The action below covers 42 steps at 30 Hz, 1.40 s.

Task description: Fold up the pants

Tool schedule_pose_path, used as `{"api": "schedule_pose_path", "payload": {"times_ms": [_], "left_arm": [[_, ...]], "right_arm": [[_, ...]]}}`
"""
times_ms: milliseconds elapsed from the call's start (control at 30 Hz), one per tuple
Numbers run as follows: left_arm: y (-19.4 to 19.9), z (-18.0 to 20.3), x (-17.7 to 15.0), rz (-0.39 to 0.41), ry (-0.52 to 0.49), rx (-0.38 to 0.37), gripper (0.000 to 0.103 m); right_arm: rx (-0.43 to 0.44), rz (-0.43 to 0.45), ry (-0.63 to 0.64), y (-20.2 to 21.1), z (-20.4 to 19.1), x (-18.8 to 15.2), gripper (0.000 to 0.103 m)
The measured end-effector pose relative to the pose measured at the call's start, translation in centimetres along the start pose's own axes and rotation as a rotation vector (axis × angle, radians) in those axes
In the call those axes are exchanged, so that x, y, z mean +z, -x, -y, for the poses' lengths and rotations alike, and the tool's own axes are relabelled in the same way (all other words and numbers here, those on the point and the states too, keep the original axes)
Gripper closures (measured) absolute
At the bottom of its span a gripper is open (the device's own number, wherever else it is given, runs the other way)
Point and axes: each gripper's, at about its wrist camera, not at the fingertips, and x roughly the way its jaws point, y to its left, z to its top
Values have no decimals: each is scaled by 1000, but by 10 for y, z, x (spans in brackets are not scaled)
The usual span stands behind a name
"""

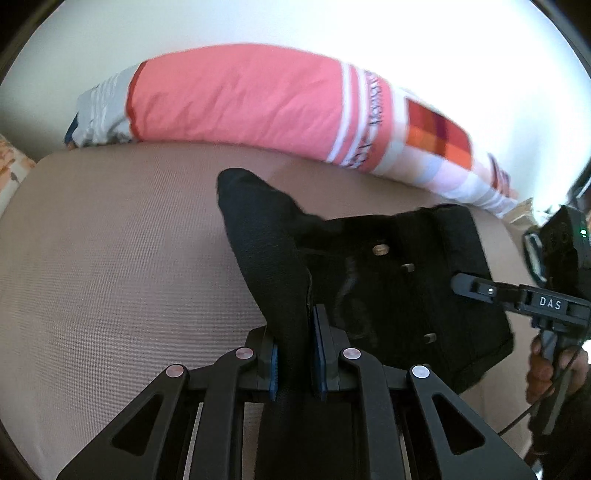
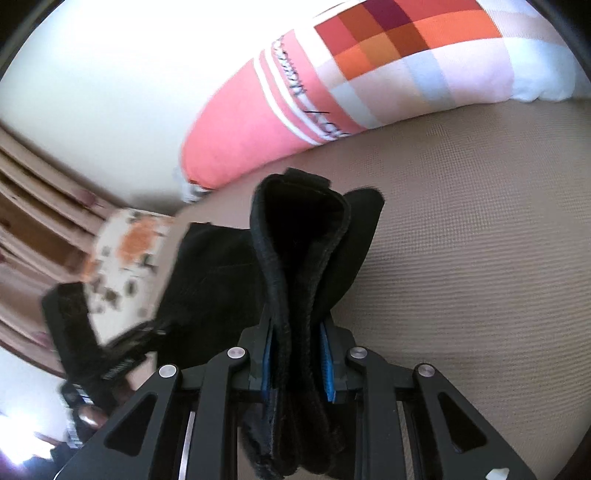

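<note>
- The bed (image 1: 110, 258) has a beige, waffle-textured cover; a wide bare area lies to the left of the pants in the left wrist view, and to the right of them in the right wrist view.
- One long pink pillow (image 1: 240, 99) with a checked end lies along the far edge of the bed, against the white wall (image 1: 258, 22).
- One pair of black pants (image 1: 406, 280) is lifted above the bed, stretched between the two claws.
- The left claw (image 1: 295, 354) is closed on a fold of the pants.
- The right claw (image 2: 297, 363) is clamped on a thick bunched edge of the pants.
- A hand (image 1: 546, 369) holds the right claw's handle.
</note>
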Motion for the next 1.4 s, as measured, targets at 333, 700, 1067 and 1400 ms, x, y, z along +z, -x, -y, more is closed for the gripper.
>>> {"api": "schedule_pose_path", "payload": {"times_ms": [333, 700, 1067, 1400], "left_arm": [[-27, -24, -17, -44, 38, 63, 49], [19, -6, -48, -25, -16, 233, 40], [93, 25, -95, 68, -18, 312, 39], [127, 48, -135, 113, 0, 344, 39]], "right_arm": [[-161, -13, -31, -15, 19, -18, 58], [-260, 25, 16, 24, -2, -43, 50], [-345, 159, 93, 86, -54, -110, 34], [-406, 276, 192, 108, -98, -166, 26]]}}
